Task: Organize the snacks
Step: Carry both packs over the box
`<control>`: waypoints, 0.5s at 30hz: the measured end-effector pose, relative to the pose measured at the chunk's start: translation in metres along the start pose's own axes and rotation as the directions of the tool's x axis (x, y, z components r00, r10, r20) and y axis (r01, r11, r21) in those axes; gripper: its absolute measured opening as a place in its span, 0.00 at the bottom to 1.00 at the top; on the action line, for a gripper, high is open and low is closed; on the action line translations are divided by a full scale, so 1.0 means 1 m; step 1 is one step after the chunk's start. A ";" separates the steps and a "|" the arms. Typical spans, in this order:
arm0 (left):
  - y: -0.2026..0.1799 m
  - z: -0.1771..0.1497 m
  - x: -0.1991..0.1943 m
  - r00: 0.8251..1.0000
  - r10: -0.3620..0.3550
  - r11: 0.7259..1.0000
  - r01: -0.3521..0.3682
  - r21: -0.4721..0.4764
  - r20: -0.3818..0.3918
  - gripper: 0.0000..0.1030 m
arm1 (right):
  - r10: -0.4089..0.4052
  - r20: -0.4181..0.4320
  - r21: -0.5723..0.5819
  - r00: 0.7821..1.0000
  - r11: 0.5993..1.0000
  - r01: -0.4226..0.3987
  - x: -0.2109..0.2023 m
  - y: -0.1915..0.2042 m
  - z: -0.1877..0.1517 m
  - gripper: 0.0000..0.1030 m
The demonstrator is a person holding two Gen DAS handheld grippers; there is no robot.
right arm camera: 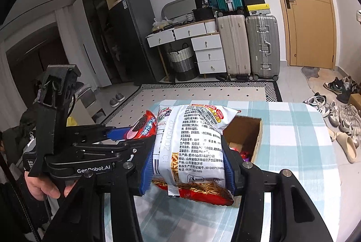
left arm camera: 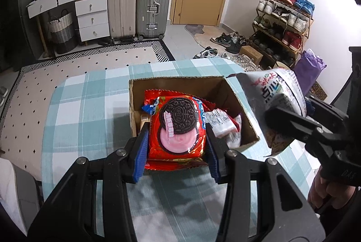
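Both packs held clear above the cardboard box [left arm camera: 239, 104] on the checked bench [left arm camera: 90, 102]: your left gripper [left arm camera: 178, 136] clenches the Oreo pack [left arm camera: 178, 127], your right gripper [right arm camera: 188, 163] the noodle-snack bag [right arm camera: 191, 145]; keep both level and apart.

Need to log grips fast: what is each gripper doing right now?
Left gripper: closed on the red Oreo pack, above the cardboard box.
Right gripper: closed on the white snack bag.
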State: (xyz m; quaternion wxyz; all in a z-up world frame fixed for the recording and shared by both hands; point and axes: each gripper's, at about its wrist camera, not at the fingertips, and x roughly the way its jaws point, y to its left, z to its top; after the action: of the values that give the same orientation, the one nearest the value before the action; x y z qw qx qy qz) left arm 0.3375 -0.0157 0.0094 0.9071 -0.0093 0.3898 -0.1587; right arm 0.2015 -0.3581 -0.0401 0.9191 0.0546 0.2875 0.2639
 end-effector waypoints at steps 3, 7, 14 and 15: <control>0.003 0.008 0.011 1.000 -0.004 1.000 0.004 -0.003 -0.011 0.40 | -0.003 -0.007 0.005 1.000 1.000 0.004 0.011 -0.008 0.007 0.49; 0.009 0.015 0.027 1.000 -0.002 1.000 0.002 -0.006 -0.029 0.40 | -0.009 -0.025 0.009 1.000 1.000 0.009 0.030 -0.017 0.016 0.49; 0.019 0.021 0.061 0.998 -0.002 1.000 0.002 -0.008 -0.064 0.40 | -0.011 -0.054 0.031 0.999 0.999 0.012 0.067 -0.037 0.027 0.49; 0.020 0.021 0.066 0.998 -0.002 1.000 0.002 -0.006 -0.069 0.40 | -0.010 -0.056 0.034 0.998 0.999 0.012 0.071 -0.038 0.028 0.49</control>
State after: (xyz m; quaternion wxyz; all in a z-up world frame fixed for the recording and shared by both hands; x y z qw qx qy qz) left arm 0.4007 -0.0187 -0.0249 0.8929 -0.0069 0.4213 -0.1588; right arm 0.2839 -0.3525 -0.0620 0.9109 0.0612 0.3180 0.2555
